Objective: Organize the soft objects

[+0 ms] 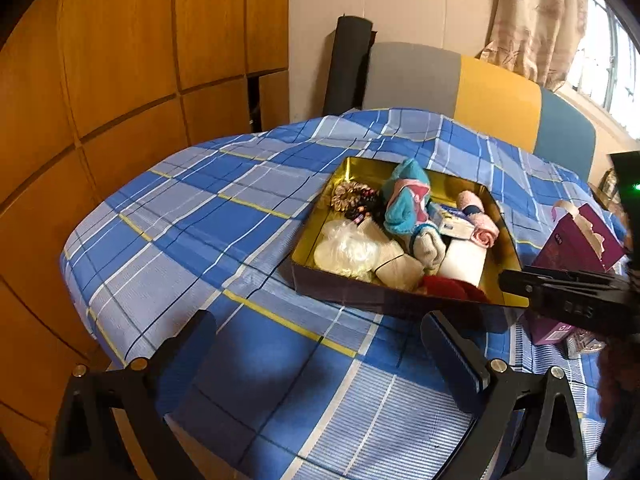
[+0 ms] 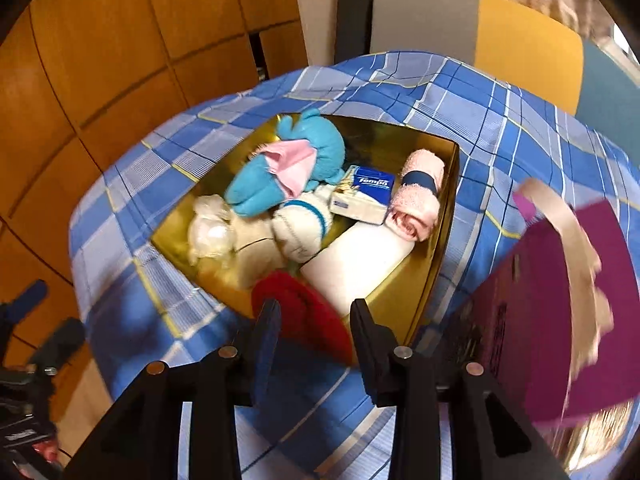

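Gold-lined and dark outside, a shallow square tin box (image 1: 404, 296) sits on a bed spread with a blue plaid sheet (image 1: 192, 232). The box is packed with soft things: a turquoise and pink plush toy (image 2: 280, 172) at the far middle, a rolled pink towel with a navy band (image 2: 418, 196) against the far right wall, a blue and white Tempo tissue pack (image 2: 364, 196) just left of the towel, a crumpled clear plastic bag (image 2: 210, 232) on the left, a white roll (image 2: 360, 268) in the near right part, and a red fuzzy cloth (image 2: 304, 312) draped at the near rim.

The right gripper (image 2: 314, 320) hangs over that near rim, its fingers parted, with the red cloth lying between them; the pads do not appear to press on it. The left gripper (image 1: 320, 344) hovers above bare sheet near the box, fingers spread wide and empty. A purple cardboard box (image 2: 560, 320) stands to the right of the tin.
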Action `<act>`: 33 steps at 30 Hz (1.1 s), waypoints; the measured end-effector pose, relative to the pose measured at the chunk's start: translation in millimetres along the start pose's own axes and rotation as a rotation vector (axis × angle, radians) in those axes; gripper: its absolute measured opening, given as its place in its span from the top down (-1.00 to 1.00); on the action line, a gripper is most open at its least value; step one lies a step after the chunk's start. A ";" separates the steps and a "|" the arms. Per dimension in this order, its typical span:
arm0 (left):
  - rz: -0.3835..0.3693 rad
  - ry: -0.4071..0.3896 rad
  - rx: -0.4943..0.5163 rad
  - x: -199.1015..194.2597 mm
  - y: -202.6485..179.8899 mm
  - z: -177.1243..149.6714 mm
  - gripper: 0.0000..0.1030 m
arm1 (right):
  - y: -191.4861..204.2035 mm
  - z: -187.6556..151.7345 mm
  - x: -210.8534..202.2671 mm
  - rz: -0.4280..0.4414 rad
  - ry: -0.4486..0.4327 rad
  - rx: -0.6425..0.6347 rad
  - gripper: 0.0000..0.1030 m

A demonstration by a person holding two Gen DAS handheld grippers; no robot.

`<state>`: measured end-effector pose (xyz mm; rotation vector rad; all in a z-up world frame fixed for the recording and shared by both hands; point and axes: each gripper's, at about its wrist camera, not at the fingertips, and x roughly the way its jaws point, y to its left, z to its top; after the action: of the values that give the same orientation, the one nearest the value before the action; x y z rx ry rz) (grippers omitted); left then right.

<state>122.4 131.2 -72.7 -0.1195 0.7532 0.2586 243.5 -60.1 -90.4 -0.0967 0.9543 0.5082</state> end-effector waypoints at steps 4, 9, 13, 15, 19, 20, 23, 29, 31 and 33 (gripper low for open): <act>0.031 0.027 -0.014 -2.3 1.6 -1.0 -0.99 | 12.9 -7.6 -14.1 0.008 -0.013 0.023 0.28; 0.082 0.034 -0.021 -5.4 3.8 -0.3 -0.99 | 25.3 -16.2 -36.5 -0.001 -0.043 0.062 0.23; 0.136 0.041 0.003 -7.1 3.0 1.9 -1.00 | 30.4 -21.1 -54.2 -0.036 -0.073 0.085 0.21; 0.133 0.045 0.004 -10.0 3.9 2.6 -1.00 | 32.5 -23.3 -62.9 -0.054 -0.091 0.095 0.21; 0.112 0.024 -0.001 -22.5 0.2 2.6 -1.00 | 32.3 -29.1 -78.9 -0.095 -0.119 0.132 0.20; 0.113 0.018 -0.002 -25.7 -1.6 2.6 -0.99 | 32.1 -30.7 -82.3 -0.113 -0.120 0.140 0.20; 0.096 0.021 0.013 -34.2 -9.7 3.3 -1.00 | 30.8 -36.0 -91.5 -0.154 -0.123 0.157 0.19; 0.061 0.020 0.082 -54.8 -32.9 2.2 -1.00 | 25.3 -52.3 -118.0 -0.240 -0.147 0.206 0.19; 0.041 0.021 0.095 -61.9 -39.1 1.0 -1.00 | 22.3 -57.4 -124.9 -0.271 -0.145 0.232 0.19; 0.015 0.035 0.105 -67.3 -43.8 -0.6 -0.99 | 19.1 -62.5 -130.2 -0.306 -0.133 0.258 0.19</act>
<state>86.9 76.2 -26.1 -0.0193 0.8009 0.2313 126.2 -110.4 -20.1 0.0242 0.8490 0.1058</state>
